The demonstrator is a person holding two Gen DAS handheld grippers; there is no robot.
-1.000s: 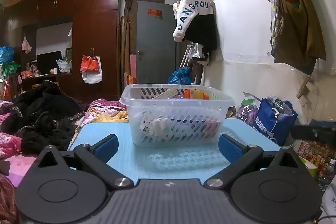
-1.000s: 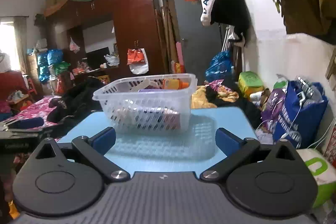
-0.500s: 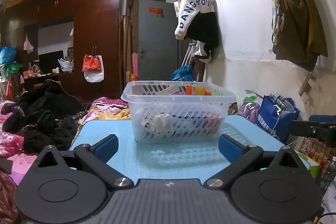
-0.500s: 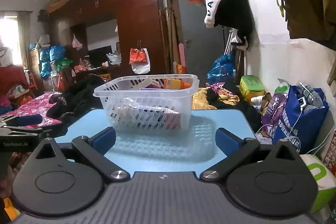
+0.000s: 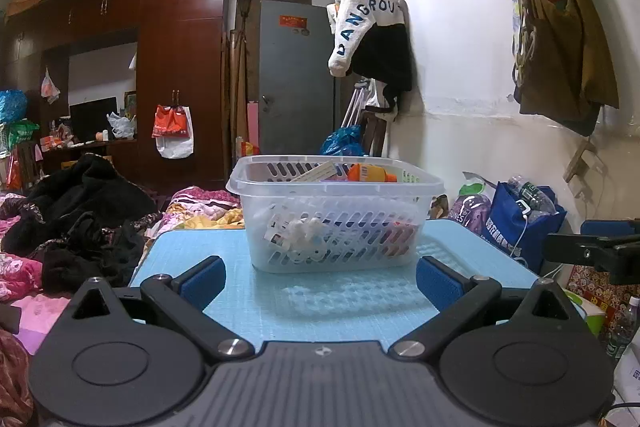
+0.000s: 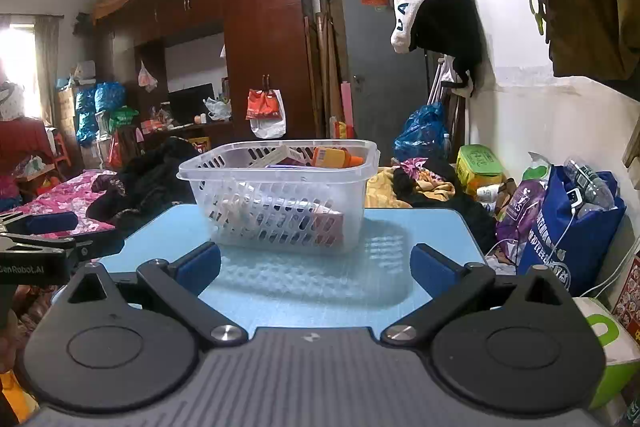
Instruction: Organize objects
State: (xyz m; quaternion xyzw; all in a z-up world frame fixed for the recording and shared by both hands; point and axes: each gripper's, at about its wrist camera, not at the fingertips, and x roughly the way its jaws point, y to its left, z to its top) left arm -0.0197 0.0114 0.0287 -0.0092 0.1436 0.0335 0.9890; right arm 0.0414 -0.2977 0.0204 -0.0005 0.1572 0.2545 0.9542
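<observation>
We find the left gripper (image 5: 319, 277) and right gripper (image 6: 314, 267) both wide apart, empty, facing the filled basket (image 5: 334, 219) on the desk (image 5: 340, 307).

I see a light blue tabletop (image 5: 328, 303) with a fine grid pattern. The basket (image 5: 336, 223) on it is translucent white with slotted walls; an orange item (image 5: 370, 173) shows inside. My fingers (image 5: 202, 281) carry blue pads on black arms. The bedding (image 6: 66, 197) is pink floral.
</observation>
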